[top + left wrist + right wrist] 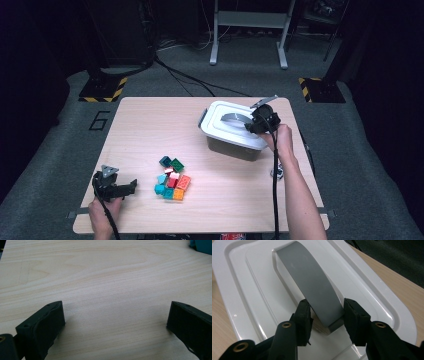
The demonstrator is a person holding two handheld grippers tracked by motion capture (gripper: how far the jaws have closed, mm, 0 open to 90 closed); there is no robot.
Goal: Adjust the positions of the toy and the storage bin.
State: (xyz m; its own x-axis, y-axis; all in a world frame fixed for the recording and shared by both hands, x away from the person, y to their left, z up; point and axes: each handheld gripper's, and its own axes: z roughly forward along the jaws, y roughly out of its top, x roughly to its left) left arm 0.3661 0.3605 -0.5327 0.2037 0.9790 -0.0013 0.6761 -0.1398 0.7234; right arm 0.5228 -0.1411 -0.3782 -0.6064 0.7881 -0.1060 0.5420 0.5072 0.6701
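A white-lidded grey box (220, 131) stands at the right back of the wooden table (150, 130). In the right gripper view my right gripper (325, 312) has its jaws on either side of the lid's arched grey handle (312, 282), with both pads against its near end. The white lid (367, 290) lies flat on the box. From above, the right gripper (256, 124) sits on top of the lid. My left gripper (131, 187) rests low at the front left, open over bare wood (116, 312). A pile of several coloured bricks (172, 179) lies mid-table.
A teal brick (202, 245) peeks in at the top right corner of the left gripper view. A small metal piece (277, 172) lies by the right forearm. Bare wood stretches across the table's left and back left. Cables and a white stand (250, 30) are on the floor beyond.
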